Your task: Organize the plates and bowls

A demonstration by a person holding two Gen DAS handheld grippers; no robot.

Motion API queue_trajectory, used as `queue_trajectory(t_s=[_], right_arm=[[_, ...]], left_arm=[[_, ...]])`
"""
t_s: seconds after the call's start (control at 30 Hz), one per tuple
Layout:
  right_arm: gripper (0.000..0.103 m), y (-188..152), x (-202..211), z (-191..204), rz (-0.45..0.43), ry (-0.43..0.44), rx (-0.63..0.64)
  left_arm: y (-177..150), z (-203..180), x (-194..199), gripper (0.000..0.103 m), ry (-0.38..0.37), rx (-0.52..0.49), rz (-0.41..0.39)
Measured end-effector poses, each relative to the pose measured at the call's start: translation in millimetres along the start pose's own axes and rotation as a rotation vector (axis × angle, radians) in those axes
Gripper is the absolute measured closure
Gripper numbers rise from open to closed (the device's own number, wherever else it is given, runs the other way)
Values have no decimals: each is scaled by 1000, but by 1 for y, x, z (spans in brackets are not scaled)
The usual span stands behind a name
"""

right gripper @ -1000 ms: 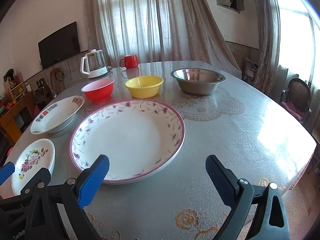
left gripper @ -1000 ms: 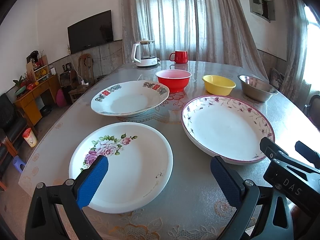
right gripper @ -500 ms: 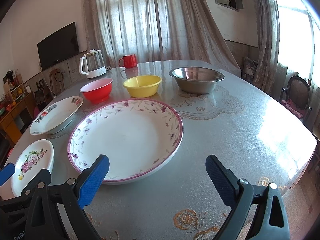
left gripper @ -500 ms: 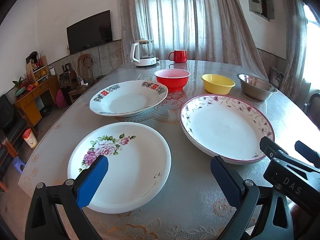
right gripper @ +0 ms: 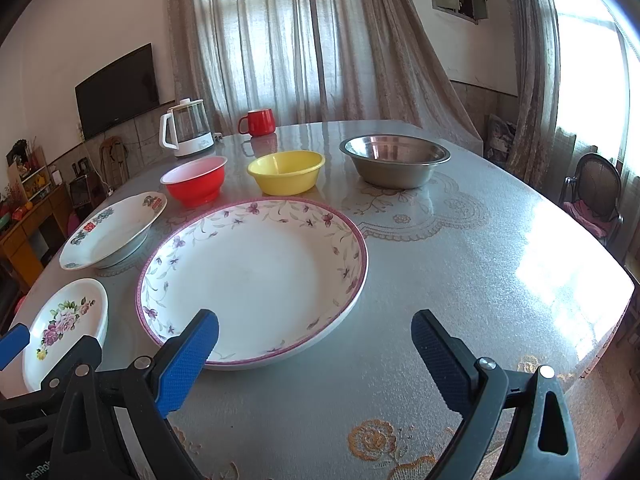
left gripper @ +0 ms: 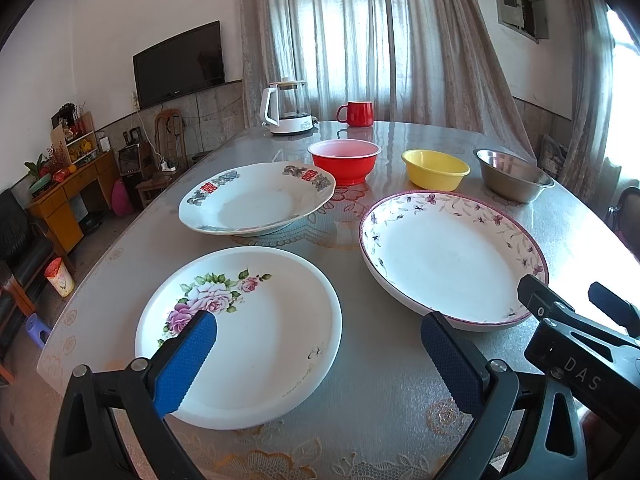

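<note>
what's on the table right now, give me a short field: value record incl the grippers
plates: rose plate, red-motif plate, purple-rimmed plate
bowls: red bowl, yellow bowl, steel bowl, in a row behind the plates
stacking: none, every piece sits apart
other: kettle, red mug at far edge
left gripper: open, above rose plate's near side
right gripper: open, near purple-rimmed plate's front rim

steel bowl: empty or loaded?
Empty. The right wrist view into the steel bowl shows only bare metal, nothing nested or inside.
</note>
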State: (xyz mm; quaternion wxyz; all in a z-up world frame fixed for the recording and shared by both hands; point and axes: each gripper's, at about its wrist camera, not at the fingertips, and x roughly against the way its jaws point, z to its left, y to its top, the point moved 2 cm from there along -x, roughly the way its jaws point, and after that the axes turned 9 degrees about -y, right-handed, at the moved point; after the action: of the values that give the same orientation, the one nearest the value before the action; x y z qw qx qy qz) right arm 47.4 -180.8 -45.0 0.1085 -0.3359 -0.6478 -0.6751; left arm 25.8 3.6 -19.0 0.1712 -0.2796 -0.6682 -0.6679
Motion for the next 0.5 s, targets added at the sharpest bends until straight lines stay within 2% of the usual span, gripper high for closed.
queue_trajectory(t_s=[0.23, 0.27, 0.37, 0.43, 0.5], right_arm=[[4, 0, -2, 0, 2, 0, 8], [4, 0, -3, -1, 5, 4, 11], [5, 5, -6, -3, 15, 39, 27], [5, 10, -9, -8, 23, 63, 10], [11, 15, -15, -16, 32, 81, -14]], left_arm=[[2, -1, -2, 0, -13, -6, 3], [2, -1, -2, 0, -32, -4, 2], [8, 3, -2, 0, -169, 29, 5], [16, 6, -4, 0, -235, 59, 27], [25, 6, -8, 0, -276, 65, 40]])
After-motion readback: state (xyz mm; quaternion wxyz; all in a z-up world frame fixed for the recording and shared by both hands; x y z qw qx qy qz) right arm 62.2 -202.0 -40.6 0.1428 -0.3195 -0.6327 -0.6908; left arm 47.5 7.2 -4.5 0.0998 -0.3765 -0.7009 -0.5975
